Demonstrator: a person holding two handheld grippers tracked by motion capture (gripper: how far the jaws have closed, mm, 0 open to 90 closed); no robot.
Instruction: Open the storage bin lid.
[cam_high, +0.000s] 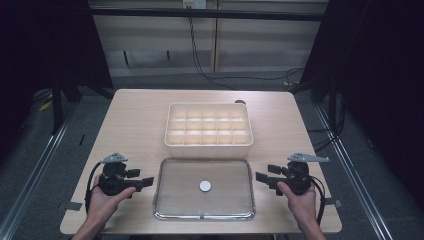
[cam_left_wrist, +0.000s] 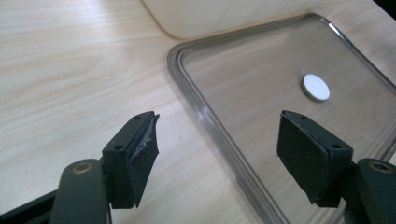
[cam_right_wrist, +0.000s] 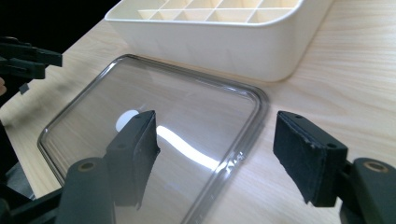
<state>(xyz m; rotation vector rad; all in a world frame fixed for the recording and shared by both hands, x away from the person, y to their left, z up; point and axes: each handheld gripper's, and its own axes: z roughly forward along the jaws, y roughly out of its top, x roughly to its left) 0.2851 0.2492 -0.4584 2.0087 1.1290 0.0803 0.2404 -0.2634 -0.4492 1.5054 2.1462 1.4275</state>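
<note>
Your two hands are coming in over the near edge of the worktop (cam_high: 135, 125), each one gripping a black gripper. Your left gripper (cam_high: 149, 181) is hovering just left of the clear lid (cam_high: 180, 200), its fingers (cam_left_wrist: 133, 156) standing released and wide apart with nothing between them but bare wood and the lid's left rim. Your right gripper (cam_high: 259, 177) is hovering just right of the lid, pointing in toward it, and its fingers (cam_right_wrist: 308, 156) are likewise spread and gripping nothing, with the lid's right rim lying below the gap. That lid is lying flat on the near half of the worktop, between your two grippers, and a small white round disc (cam_high: 205, 186) is sitting near its middle. Just beyond the lid's far edge, the cream divided box (cam_high: 208, 145) is resting upright with its rows of small compartments facing up. From the right gripper view, your left gripper is showing at the far left edge, well apart from the box.
</note>
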